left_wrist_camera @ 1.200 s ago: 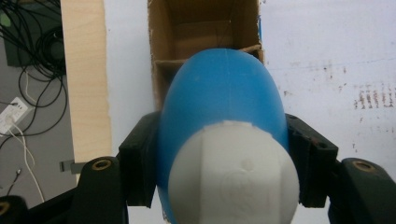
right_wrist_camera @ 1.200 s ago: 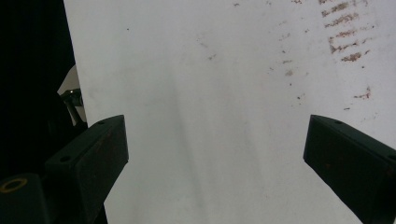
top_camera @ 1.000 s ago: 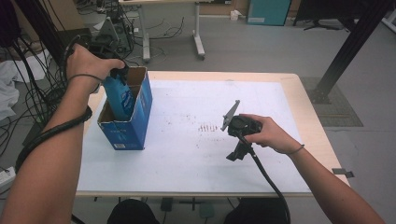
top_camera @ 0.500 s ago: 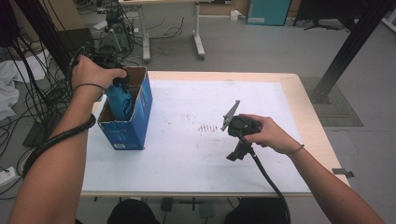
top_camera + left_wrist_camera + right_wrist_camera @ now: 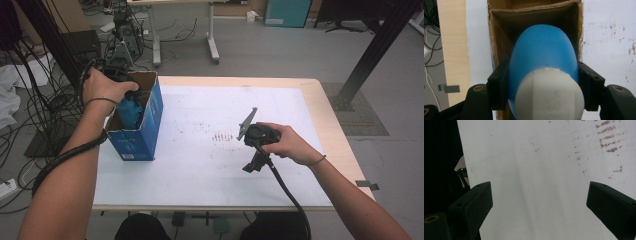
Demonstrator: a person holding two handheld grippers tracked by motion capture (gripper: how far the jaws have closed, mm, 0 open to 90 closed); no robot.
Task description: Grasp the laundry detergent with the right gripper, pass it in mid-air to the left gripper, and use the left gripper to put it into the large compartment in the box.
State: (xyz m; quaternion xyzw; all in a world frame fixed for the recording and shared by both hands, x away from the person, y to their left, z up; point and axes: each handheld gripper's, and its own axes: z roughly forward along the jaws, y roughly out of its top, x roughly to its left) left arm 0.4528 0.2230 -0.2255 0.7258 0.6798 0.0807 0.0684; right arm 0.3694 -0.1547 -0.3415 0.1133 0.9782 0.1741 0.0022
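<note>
Left gripper [image 5: 541, 82] is clamped on a blue bottle [image 5: 544, 55] with a white cap [image 5: 550, 96]; in the left gripper view its two black jaws press the bottle's sides just behind the cap, one at 9 o'clock and one at 3 o'clock of the body. The bottle's long axis runs along the gripper's own line of sight, with the capped end nearest the camera and the rounded blue base pointing away, down into the open cardboard box [image 5: 499, 50]. In that view the base sits between the box's brown inner walls and touches neither that I can tell.

From the high view the left hand [image 5: 105, 85] holds the gripper over the box [image 5: 142, 135], which stands at about 9 o'clock on the white table [image 5: 210, 170], near its left edge. The bottle [image 5: 131, 111] is roughly upright there, tilted slightly, its lower part already below the box's rim and its upper part hidden under the hand.

Right gripper [image 5: 539, 202] is held in the right hand [image 5: 287, 145] at about 4 o'clock from the table's middle, well apart from the box. Its jaws stand wide apart with nothing between them, above bare white tabletop [image 5: 536, 170] marked with faint reddish-brown specks [image 5: 609, 137] at 1 o'clock in the right gripper view.
</note>
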